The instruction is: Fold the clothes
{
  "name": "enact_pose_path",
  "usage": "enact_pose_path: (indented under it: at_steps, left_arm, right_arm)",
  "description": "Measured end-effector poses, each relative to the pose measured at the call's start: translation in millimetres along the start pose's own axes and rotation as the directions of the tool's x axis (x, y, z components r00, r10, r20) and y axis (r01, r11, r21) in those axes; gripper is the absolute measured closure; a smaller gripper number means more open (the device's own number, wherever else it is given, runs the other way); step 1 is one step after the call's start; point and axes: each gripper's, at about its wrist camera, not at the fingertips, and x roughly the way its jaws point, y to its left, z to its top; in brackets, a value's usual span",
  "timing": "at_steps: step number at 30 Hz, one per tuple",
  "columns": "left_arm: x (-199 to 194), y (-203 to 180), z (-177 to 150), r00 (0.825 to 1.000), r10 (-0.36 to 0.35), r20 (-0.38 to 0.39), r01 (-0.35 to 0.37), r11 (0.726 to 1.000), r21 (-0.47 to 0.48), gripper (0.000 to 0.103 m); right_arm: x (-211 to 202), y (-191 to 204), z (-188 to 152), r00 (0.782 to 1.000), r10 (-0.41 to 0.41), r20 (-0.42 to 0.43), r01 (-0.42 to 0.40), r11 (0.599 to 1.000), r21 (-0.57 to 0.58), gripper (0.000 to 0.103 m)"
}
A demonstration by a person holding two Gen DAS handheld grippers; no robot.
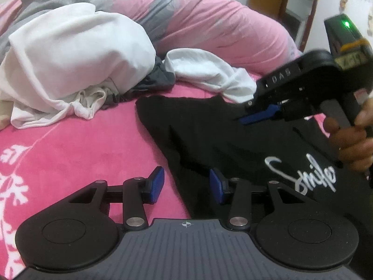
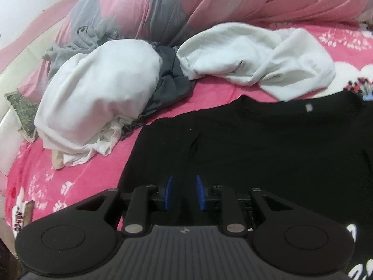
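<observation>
At the far left of the bed, a heap of unfolded laundry lay bunched: a big white garment (image 1: 77,56) over a grey one (image 2: 170,81), with a second white garment (image 2: 256,58) sprawled to its right, all in front of a rolled pink and grey quilt (image 1: 209,18). The task's thing, a black T-shirt (image 1: 221,140), lay spread fairly flat on the pink floral bedsheet (image 1: 81,144), right of the heap and near the person. Its neckline and small white neck tag (image 2: 309,107) pointed to the far side, so its long axis ran near to far, its left edge slanting from far left toward the near centre. The left gripper (image 1: 186,186) hovered right at that left edge, its blue pads wide apart, one over the sheet and one over black cloth, clamping nothing. Farther right, the right gripper (image 1: 258,116), held in a hand (image 1: 354,144), hung over the shirt's far upper part; its own camera showed the fingers (image 2: 168,193) drawn close with a narrow gap and no cloth between. The left tool seemed nearer to the side hem, the right to the shoulder. White script on the chest (image 1: 303,175) read roughly "Smile"; the right tool's body bore letters like "DAS", though blurred.
</observation>
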Motion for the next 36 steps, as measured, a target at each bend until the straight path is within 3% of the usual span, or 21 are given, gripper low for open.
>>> enact_pose_path:
  at_steps: [7, 13, 21, 23, 24, 25, 29, 32, 36]
  left_arm:
    - [9.9, 0.4, -1.8, 0.996, 0.093, -0.006, -0.093, 0.995, 0.029, 0.061]
    - [21.8, -8.7, -0.9, 0.991, 0.136, 0.005, -0.136, 0.986, 0.092, 0.063]
    - [27.7, -4.9, -1.9, 0.988, 0.156, 0.002, -0.155, 0.985, 0.074, 0.062]
    - [28.7, -3.0, -1.5, 0.988, 0.157, 0.002, -0.157, 0.986, 0.061, 0.063]
    - [29.2, -2.0, -1.4, 0.987, 0.158, 0.002, -0.158, 0.986, 0.054, 0.067]
    - [29.1, -1.2, -1.4, 0.987, 0.16, 0.002, -0.16, 0.986, 0.049, 0.068]
    - [27.4, -1.6, -2.5, 0.985, 0.171, -0.001, -0.17, 0.984, 0.059, 0.07]
    - [26.3, -2.0, -3.0, 0.984, 0.177, -0.002, -0.177, 0.982, 0.067, 0.07]
    - [23.4, -1.0, -3.5, 0.984, 0.176, -0.005, -0.176, 0.982, 0.068, 0.07]
  right_arm:
    - [18.5, 7.1, -3.3, 0.996, 0.054, -0.077, -0.055, 0.998, -0.008, 0.078]
    - [33.4, -5.1, -6.9, 0.994, 0.027, -0.109, -0.025, 1.0, 0.014, 0.078]
    - [47.2, -20.3, -18.6, 0.962, 0.196, -0.191, -0.166, 0.973, 0.16, 0.078]
    - [49.7, -13.8, -24.1, 0.964, 0.181, -0.197, -0.16, 0.98, 0.115, 0.085]
    - [50.6, -10.6, -26.8, 0.965, 0.172, -0.198, -0.157, 0.983, 0.091, 0.097]
    - [47.9, -8.3, -28.0, 0.97, 0.154, -0.186, -0.145, 0.988, 0.06, 0.099]
    - [26.8, -1.0, -24.3, 0.993, 0.06, -0.099, -0.066, 0.996, -0.054, 0.101]
    - [14.5, 2.5, -20.4, 0.999, -0.013, -0.05, 0.007, 0.993, -0.12, 0.101]
    - [29.6, -5.9, -25.9, 0.989, -0.081, -0.125, 0.065, 0.989, -0.131, 0.098]
